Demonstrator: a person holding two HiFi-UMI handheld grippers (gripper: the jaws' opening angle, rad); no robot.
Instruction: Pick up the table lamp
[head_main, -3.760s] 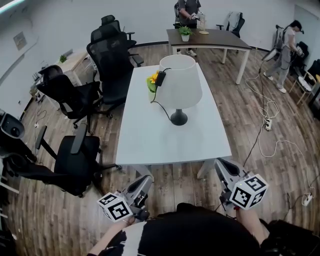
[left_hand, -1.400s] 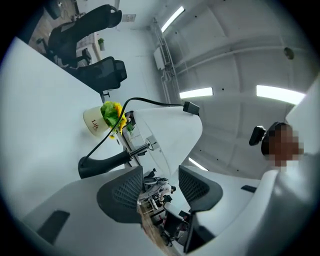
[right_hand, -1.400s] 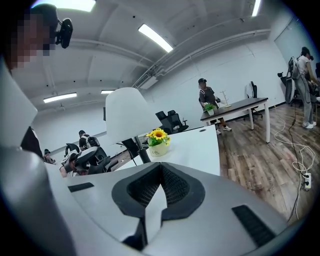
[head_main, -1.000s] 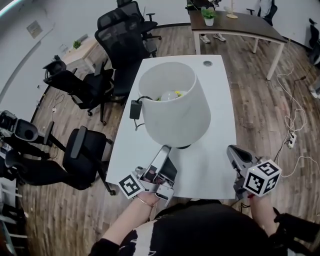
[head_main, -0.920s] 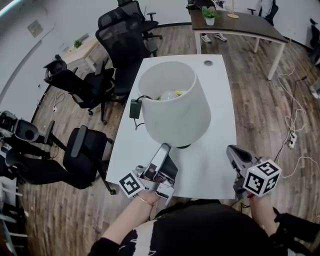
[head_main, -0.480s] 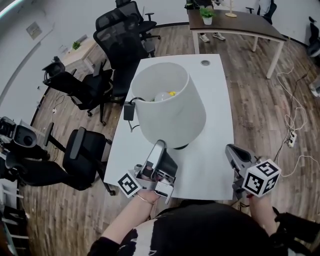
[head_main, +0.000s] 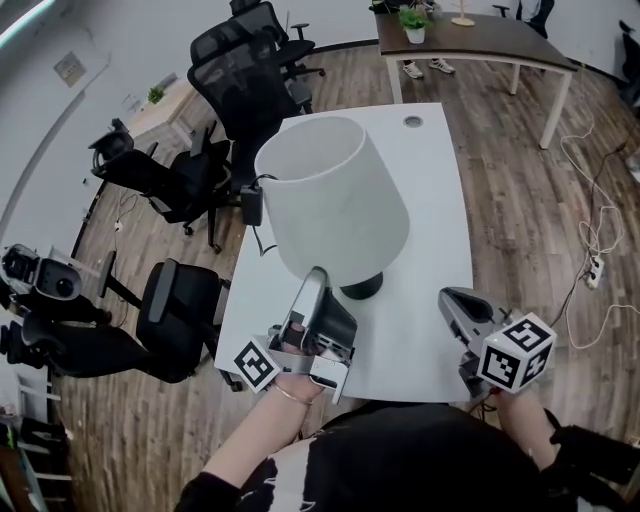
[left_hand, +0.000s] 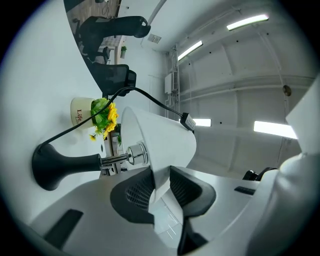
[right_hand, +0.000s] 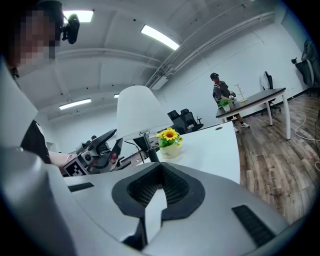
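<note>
Right gripper (head_main: 452, 300), at 4 o'clock of the lamp's base: clenched on nothing, idle.

Left gripper (head_main: 313, 280), at 7 o'clock of the base: jaws gaped wide a second ago and are now closing. The shade's lower rim runs between the pads (left_hand: 135, 192), and both look pressed to it.

Table lamp (head_main: 335, 200) on the white table (head_main: 430, 190): it leans further toward 10 o'clock than a second ago. The base (head_main: 362, 287) looks still down on the tabletop.

Judgement: the grasp is made and the lift is starting. The thin shade could flex or slip.

Farther, at 9 o'clock of the shade: a black adapter (head_main: 250, 205) on the cord.
</note>
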